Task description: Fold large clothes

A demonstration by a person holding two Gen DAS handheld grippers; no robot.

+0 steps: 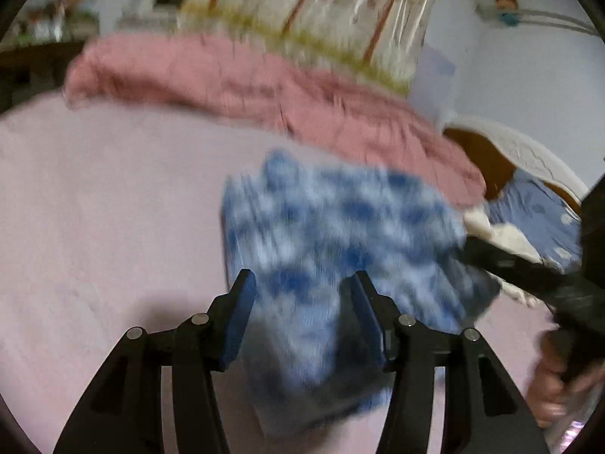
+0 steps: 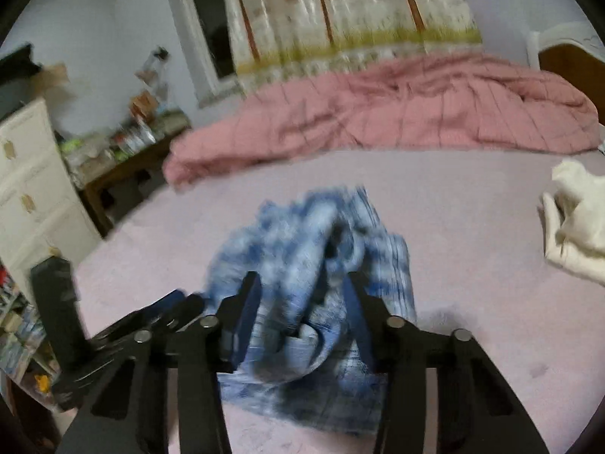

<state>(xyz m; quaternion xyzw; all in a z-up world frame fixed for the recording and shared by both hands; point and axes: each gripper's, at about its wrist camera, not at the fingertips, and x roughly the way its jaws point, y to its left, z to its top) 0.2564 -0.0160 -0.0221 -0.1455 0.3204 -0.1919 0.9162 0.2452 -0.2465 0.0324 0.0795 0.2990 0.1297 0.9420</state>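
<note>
A blue and white tie-dye garment (image 1: 332, 249) lies bunched on the pale pink bed sheet (image 1: 94, 208); both views are motion-blurred. My left gripper (image 1: 302, 295) is open, its fingers wide apart over the garment's near edge. My right gripper (image 2: 302, 299) is open too, with a raised fold of the garment (image 2: 314, 249) between its fingers. The right gripper also shows at the right edge of the left wrist view (image 1: 529, 268); the left gripper shows at the lower left of the right wrist view (image 2: 151, 321).
A crumpled pink blanket (image 2: 397, 109) lies across the far side of the bed. A cream cloth (image 2: 574, 227) lies at the right. A curtain (image 2: 340, 15) hangs behind. A white drawer unit (image 2: 34, 189) and a cluttered wooden table (image 2: 124, 151) stand left of the bed.
</note>
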